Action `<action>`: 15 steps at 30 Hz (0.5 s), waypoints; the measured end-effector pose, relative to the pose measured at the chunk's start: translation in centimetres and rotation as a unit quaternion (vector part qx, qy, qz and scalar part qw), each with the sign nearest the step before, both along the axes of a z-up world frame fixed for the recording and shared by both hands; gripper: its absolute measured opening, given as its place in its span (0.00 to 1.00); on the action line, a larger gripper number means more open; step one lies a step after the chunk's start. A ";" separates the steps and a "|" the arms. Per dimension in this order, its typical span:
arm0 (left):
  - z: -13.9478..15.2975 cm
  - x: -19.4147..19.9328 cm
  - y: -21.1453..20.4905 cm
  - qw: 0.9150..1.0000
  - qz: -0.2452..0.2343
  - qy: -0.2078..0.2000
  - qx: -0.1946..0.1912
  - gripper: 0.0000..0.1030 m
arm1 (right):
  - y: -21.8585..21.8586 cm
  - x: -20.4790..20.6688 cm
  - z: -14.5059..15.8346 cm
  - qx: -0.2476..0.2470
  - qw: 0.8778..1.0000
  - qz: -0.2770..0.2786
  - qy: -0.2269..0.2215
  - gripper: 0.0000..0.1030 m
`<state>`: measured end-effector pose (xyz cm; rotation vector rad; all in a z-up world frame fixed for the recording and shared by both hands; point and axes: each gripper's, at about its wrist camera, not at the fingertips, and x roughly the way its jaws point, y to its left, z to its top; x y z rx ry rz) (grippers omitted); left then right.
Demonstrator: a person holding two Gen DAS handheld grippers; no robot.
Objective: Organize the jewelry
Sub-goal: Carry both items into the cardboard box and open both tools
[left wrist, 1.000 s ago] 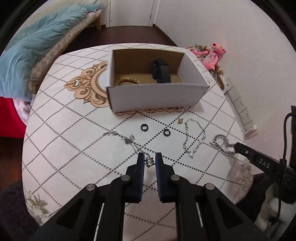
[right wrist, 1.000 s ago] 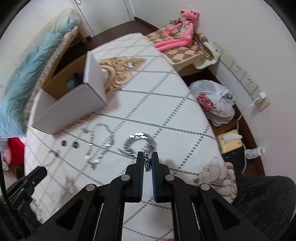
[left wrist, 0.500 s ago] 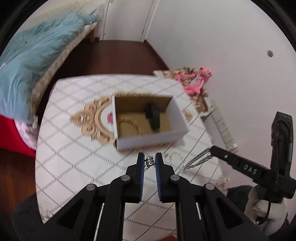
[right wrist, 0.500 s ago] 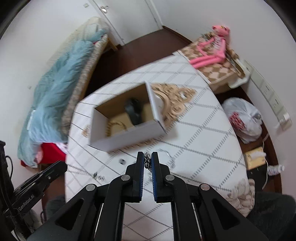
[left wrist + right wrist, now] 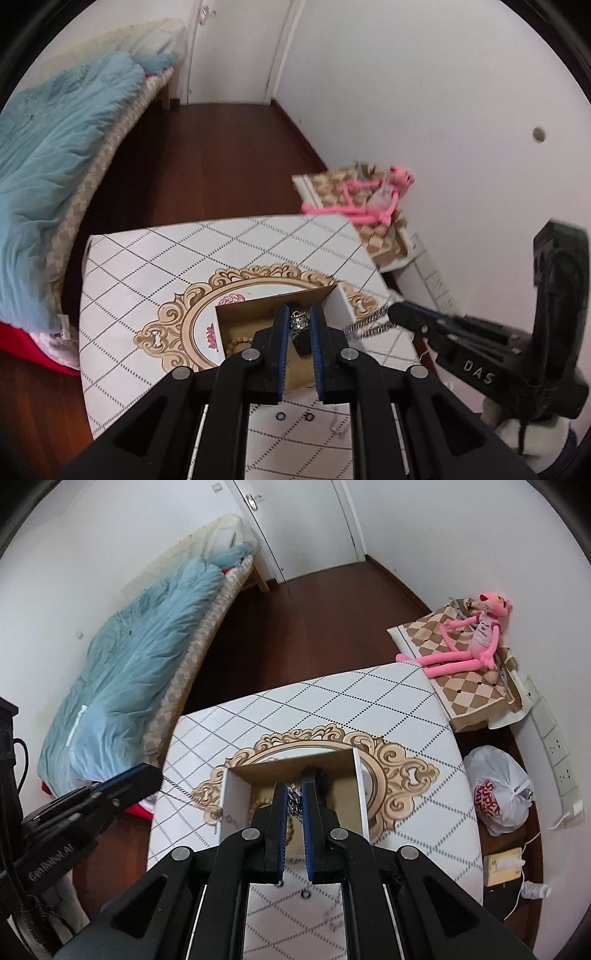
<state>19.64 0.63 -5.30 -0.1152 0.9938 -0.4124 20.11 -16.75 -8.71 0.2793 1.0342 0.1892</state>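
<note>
My left gripper [image 5: 299, 321] is shut on the pendant of a thin silver necklace [image 5: 298, 320], held above the open cardboard box [image 5: 341, 301]. Its chain [image 5: 177, 788] hangs from the left gripper in the right wrist view. My right gripper [image 5: 294, 799] is shut on a chunky silver chain bracelet [image 5: 293, 802], also above the box [image 5: 236, 794]. The bracelet's links [image 5: 365, 326] trail from the right gripper in the left wrist view. The box holds a beaded bracelet [image 5: 238, 341] and a dark object [image 5: 303, 347].
The box stands on a white table [image 5: 147, 266] with a diamond pattern and a gold ornament. Two small black rings [image 5: 280, 416] lie on the table under the grippers. A bed with a blue quilt [image 5: 140, 657] is left; a pink plush toy [image 5: 469, 638] right.
Both grippers have risen from the table with their jewelry and moved forward, and now hang over the box. The box looks smaller and sits beneath the fingertips.
</note>
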 end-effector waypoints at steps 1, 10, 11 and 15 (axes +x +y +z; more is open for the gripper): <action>-0.8 0.6 -0.1 1.000 0.000 0.011 -0.002 0.08 | 0.0 0.9 -0.5 -0.002 1.000 0.001 0.008 0.08; -7.3 6.6 -1.3 0.995 0.005 0.092 0.042 0.09 | 0.7 7.2 -5.9 -0.049 0.997 0.008 0.066 0.08; -7.5 6.8 -1.3 0.994 0.007 0.096 0.043 0.11 | 0.8 7.7 -6.2 -0.057 0.996 0.010 0.066 0.08; -8.5 7.2 -0.5 0.991 0.038 0.107 0.070 0.15 | 1.1 8.6 -7.9 -0.069 0.993 0.026 0.092 0.08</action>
